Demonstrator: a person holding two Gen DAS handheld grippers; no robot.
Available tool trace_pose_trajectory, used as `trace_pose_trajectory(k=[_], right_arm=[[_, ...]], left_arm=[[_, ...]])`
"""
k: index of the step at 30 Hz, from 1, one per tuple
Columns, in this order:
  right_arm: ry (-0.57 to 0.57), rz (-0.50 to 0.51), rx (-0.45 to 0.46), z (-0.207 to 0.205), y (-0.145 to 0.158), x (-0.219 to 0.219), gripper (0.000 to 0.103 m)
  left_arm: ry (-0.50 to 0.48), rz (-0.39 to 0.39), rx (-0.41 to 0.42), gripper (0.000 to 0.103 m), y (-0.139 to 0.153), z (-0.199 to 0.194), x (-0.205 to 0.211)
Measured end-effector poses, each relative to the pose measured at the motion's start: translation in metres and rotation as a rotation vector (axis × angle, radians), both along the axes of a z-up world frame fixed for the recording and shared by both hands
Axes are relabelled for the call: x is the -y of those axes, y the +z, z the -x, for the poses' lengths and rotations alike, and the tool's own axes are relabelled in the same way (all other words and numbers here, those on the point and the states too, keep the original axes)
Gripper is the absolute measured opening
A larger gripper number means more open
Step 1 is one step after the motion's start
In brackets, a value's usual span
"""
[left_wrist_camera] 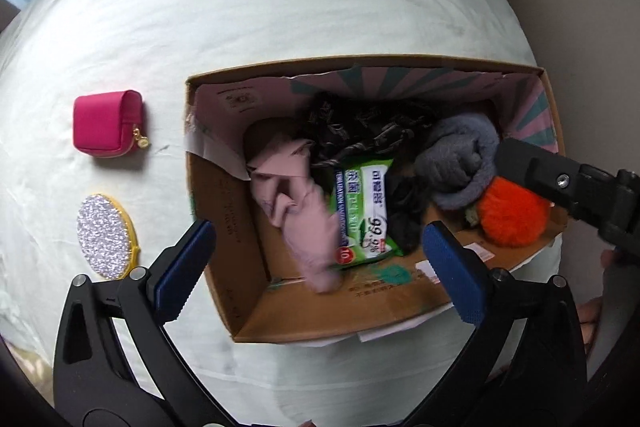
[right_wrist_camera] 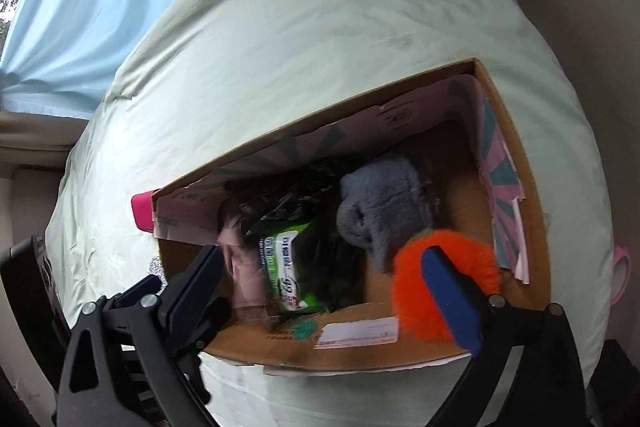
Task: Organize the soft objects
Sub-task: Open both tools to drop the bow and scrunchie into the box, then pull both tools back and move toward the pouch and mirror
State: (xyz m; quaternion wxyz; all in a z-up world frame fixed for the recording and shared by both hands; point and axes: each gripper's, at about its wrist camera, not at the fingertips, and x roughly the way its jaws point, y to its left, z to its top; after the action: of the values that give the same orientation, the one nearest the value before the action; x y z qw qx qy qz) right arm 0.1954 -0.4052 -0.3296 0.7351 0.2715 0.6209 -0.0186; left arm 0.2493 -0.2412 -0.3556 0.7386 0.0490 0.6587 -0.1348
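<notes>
Both the left gripper and right gripper hang over the cardboard box with jaws wide, gripping nothing. Inside lie a pink cloth, wipes pack, grey fleece and orange pom-pom. On the bed beside the box sit a magenta pouch and glittery oval purse.

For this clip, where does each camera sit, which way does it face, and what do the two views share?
Left wrist: on the left claw, facing straight down at the cardboard box on the pale sheet; its own open blue pads show, plus the right claw's black body.
Right wrist: on the right claw, tilted down into the box from the other end; own open pads show.
Shared: box, wipes pack, grey plush, orange pompom, pink pouch.
</notes>
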Motion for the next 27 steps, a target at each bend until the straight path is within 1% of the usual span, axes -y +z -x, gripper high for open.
trace_pose_trajectory(k=[7, 13, 17, 19, 22, 27], right_arm=[[0.001, 0.008, 0.02, 0.01, 0.006, 0.002, 0.098], [0.006, 0.038, 0.053, 0.02, 0.028, -0.004, 0.098], [0.035, 0.094, 0.099, 0.03, 0.055, -0.011, 0.098], [0.068, 0.123, 0.125, 0.036, 0.071, -0.017, 0.098], [0.108, 0.159, 0.179, 0.047, 0.099, -0.03, 0.098], [0.151, 0.221, 0.277, 0.069, 0.15, -0.056, 0.098]], left_arm=[[-0.004, -0.002, 0.026, 0.103, 0.018, -0.001, -0.009], [-0.014, 0.0, 0.087, 0.103, 0.047, 0.022, -0.023], [-0.012, 0.009, 0.147, 0.103, 0.075, 0.039, -0.032], [-0.003, 0.012, 0.185, 0.103, 0.096, 0.049, -0.041], [0.014, 0.029, 0.23, 0.103, 0.119, 0.059, -0.051], [0.054, 0.075, 0.312, 0.103, 0.168, 0.086, -0.085]])
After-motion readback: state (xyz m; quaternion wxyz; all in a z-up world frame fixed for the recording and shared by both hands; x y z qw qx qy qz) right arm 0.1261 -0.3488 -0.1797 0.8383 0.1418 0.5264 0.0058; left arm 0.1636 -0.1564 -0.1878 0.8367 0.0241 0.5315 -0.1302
